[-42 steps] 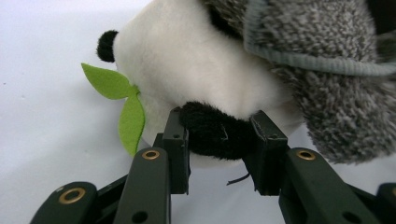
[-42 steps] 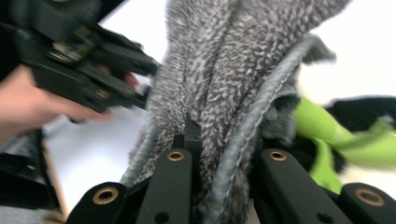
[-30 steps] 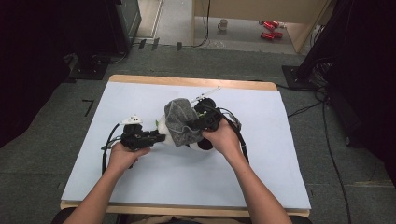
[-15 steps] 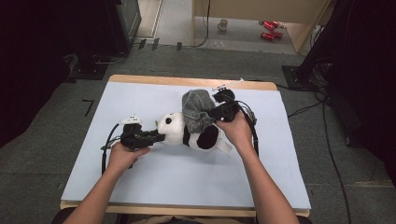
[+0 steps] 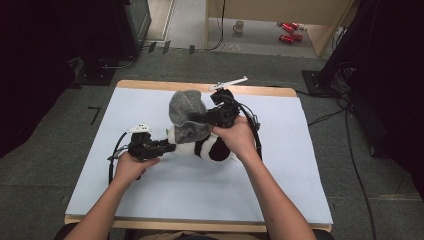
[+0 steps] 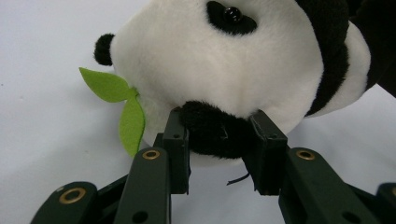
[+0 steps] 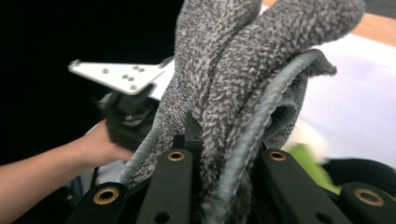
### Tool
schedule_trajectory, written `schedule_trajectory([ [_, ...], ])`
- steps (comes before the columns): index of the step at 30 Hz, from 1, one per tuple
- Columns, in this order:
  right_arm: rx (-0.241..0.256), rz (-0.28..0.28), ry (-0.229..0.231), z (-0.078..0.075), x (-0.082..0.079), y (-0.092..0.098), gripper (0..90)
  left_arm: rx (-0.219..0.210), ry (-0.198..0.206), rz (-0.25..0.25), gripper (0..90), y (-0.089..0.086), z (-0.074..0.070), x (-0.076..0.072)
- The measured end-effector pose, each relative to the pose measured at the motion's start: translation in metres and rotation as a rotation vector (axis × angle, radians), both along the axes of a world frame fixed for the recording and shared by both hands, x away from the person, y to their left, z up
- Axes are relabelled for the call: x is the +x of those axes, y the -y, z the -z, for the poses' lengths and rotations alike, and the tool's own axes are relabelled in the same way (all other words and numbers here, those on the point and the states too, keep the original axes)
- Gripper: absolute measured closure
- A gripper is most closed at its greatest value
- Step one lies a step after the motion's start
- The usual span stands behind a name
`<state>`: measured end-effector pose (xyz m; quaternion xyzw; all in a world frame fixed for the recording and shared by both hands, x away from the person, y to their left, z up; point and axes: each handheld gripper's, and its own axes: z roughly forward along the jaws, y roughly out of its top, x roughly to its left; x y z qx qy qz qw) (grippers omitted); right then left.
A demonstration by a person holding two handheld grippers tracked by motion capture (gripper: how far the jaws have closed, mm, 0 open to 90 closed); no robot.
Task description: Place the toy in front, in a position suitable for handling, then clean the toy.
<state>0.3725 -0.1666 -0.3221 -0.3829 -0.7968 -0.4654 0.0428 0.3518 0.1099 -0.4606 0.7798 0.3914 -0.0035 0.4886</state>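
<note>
lying lengthwise across the white table, panda with head toward the left gripper, jaws pinched on its black nose. clamped tight in the right gripper, grey cloth lifted above the head. grey carpet floor around.

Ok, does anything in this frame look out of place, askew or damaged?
Nothing looks damaged or spilled. The panda plush lies on its side on the table, its black ear pinched by the left hand-held gripper. The right hand-held gripper holds the bunched grey cloth lifted above it.
</note>
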Motion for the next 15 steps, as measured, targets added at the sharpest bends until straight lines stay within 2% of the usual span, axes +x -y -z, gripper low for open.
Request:
schedule_trajectory([
  [4, -0.102, -0.026, -0.023, 0.018, -0.002, -0.010, 80.7, -0.005, -0.005, -0.007, 64.9, 0.000, -0.001, 0.001],
  [5, -0.107, -0.025, -0.050, 0.025, -0.001, -0.007, 80.7, -0.006, -0.006, -0.009, 64.9, 0.000, -0.001, 0.001],
  [6, -0.107, -0.025, -0.050, 0.025, -0.001, -0.007, 80.7, -0.009, -0.008, -0.011, 64.9, 0.001, -0.001, 0.001],
  [8, -0.154, -0.016, -0.051, 0.034, 0.000, -0.003, 80.7, -0.007, -0.008, -0.011, 65.0, 0.001, -0.001, 0.001],
  [10, -0.173, -0.013, -0.083, 0.042, 0.002, 0.000, 80.4, 0.000, 0.001, -0.003, 65.1, 0.002, -0.001, 0.001],
  [11, -0.181, -0.002, -0.086, 0.044, 0.003, 0.002, 80.4, -0.002, 0.002, -0.003, 65.1, 0.002, -0.001, 0.001],
  [13, -0.240, 0.029, -0.057, 0.046, 0.003, 0.005, 80.3, -0.001, 0.009, -0.001, 65.1, 0.003, -0.002, 0.001],
  [14, -0.258, 0.026, -0.044, 0.047, 0.004, 0.006, 80.4, 0.003, 0.015, 0.000, 65.1, 0.004, -0.002, 0.001],
  [15, -0.262, 0.032, -0.046, 0.048, 0.006, 0.009, 80.4, 0.013, 0.022, 0.002, 65.1, 0.005, -0.003, 0.000],
])
